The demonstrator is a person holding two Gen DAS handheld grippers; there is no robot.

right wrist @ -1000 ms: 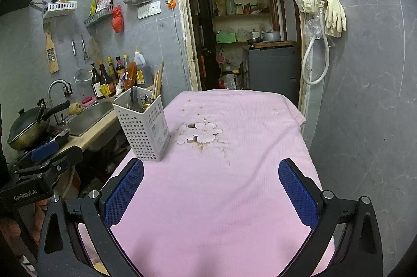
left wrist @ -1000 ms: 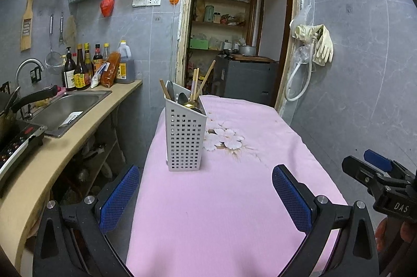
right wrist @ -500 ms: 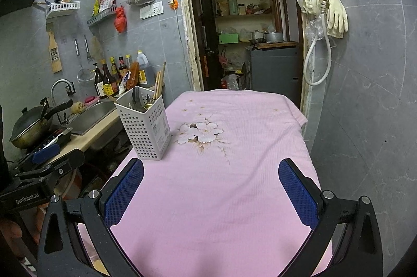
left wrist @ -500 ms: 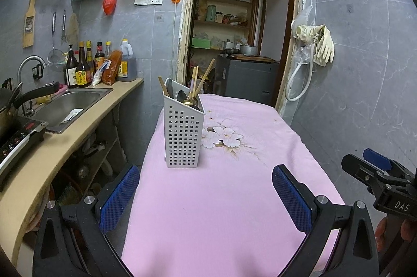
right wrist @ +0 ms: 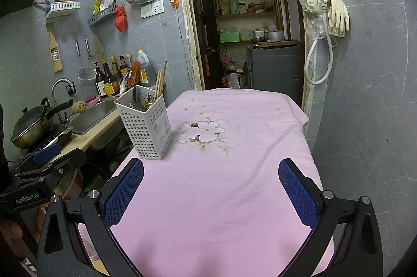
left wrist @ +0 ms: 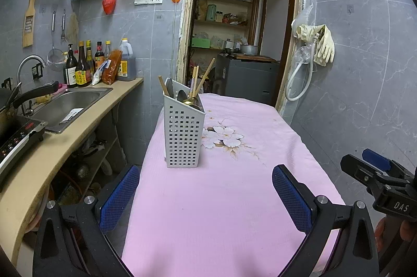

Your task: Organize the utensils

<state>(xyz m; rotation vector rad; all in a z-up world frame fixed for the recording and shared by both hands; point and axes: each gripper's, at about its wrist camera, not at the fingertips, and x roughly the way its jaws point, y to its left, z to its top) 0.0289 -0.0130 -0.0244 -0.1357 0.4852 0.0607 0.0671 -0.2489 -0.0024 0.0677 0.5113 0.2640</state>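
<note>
A white basket point(left wrist: 183, 131) with little square holes stands upright on the pink cloth point(left wrist: 221, 199) that covers the surface, near its left edge, and it holds spoons point(left wrist: 182, 96) and wooden chopsticks point(left wrist: 206, 76) that stick up out of the top. Just to the right of the basket the cloth has white flowers point(left wrist: 221, 136) on it. The left gripper point(left wrist: 208, 199) and the right gripper point(right wrist: 211, 193) both hang over the near part of the cloth, apart from the basket, with jaws wide open and nothing in them.
</note>
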